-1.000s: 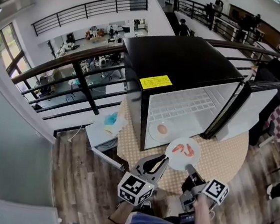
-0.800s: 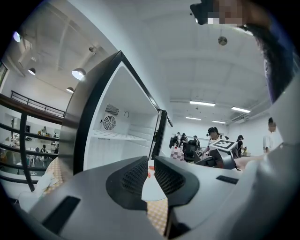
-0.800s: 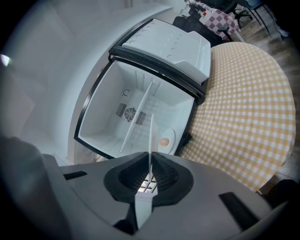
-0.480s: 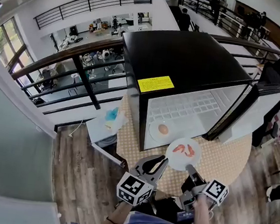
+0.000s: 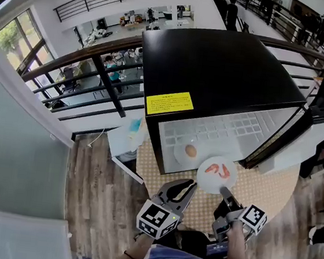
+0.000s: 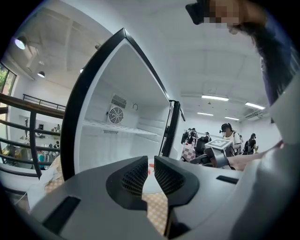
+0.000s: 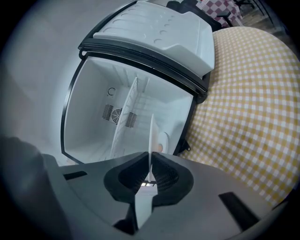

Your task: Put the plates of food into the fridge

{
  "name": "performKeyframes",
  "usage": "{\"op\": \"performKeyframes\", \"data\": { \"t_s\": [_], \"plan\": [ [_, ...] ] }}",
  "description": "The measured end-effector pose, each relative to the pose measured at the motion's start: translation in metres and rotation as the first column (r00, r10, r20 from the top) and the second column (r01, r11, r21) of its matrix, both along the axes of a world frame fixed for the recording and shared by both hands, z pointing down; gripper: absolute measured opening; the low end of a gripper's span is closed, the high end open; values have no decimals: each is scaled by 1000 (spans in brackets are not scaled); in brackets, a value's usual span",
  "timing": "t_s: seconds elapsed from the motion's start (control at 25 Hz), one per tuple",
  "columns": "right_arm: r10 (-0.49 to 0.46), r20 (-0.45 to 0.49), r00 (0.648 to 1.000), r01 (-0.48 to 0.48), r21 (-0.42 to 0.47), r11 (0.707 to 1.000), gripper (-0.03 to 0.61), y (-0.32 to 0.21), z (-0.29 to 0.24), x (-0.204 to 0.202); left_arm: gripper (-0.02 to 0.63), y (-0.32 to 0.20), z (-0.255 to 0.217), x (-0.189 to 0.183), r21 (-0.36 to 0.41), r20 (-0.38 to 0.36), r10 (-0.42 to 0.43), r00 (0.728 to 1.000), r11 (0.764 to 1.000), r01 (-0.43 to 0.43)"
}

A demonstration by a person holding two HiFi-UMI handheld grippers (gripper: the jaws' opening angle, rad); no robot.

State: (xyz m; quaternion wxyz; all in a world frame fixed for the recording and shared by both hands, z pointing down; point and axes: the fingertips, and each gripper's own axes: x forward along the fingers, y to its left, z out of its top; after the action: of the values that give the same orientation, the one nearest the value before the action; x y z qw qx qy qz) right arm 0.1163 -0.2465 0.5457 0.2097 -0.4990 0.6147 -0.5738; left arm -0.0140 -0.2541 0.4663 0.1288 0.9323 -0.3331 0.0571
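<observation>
My right gripper [image 5: 223, 191] is shut on the near rim of a white plate of shrimp [image 5: 217, 172], held level at the open front of the black fridge [image 5: 215, 68]. In the right gripper view this plate [image 7: 151, 136] shows edge-on, its rim pinched between the jaws [image 7: 150, 177]. A second white plate with a round brown food [image 5: 188, 152] lies on the fridge floor, left of the held plate, and also shows in the right gripper view [image 7: 162, 140]. My left gripper [image 5: 190, 185] hovers below the fridge opening, its jaws [image 6: 151, 168] shut with nothing between them.
The fridge door [image 5: 301, 130] stands swung open to the right. The fridge sits on a round table with a yellow checked cloth [image 5: 260, 189]. A wire shelf [image 6: 117, 129] crosses the fridge interior. A small side table [image 5: 127, 142] stands left, before a railing [image 5: 88, 65].
Both grippers have moved toward the fridge and a little down. The shrimp plate now reaches the fridge's front edge, closer to the plate inside.
</observation>
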Motion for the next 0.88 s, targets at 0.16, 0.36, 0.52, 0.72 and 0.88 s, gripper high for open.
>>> {"op": "performKeyframes", "data": {
  "t_s": [0.16, 0.36, 0.52, 0.72, 0.88],
  "plan": [
    [-8, 4, 1000, 8, -9, 1000, 28, -15, 7, 19, 38, -2, 8, 15, -22, 20, -13, 1000, 1000, 13],
    [-6, -5, 1000, 6, -30, 1000, 28, -36, 19, 41, 38, -10, 9, 31, -6, 41, -26, 999, 1000, 27],
    [-7, 7, 1000, 8, -54, 998, 28, -53, 34, 51, 38, -12, 10, 41, -13, 47, -29, 998, 999, 30],
    [1, 3, 1000, -1, -108, 994, 28, -67, 55, 59, 38, -13, 10, 45, -17, 56, -41, 998, 999, 42],
    [4, -14, 1000, -5, -133, 991, 26, -76, 69, 68, 38, -19, 13, 47, -20, 64, -65, 996, 998, 66]
  ]
}}
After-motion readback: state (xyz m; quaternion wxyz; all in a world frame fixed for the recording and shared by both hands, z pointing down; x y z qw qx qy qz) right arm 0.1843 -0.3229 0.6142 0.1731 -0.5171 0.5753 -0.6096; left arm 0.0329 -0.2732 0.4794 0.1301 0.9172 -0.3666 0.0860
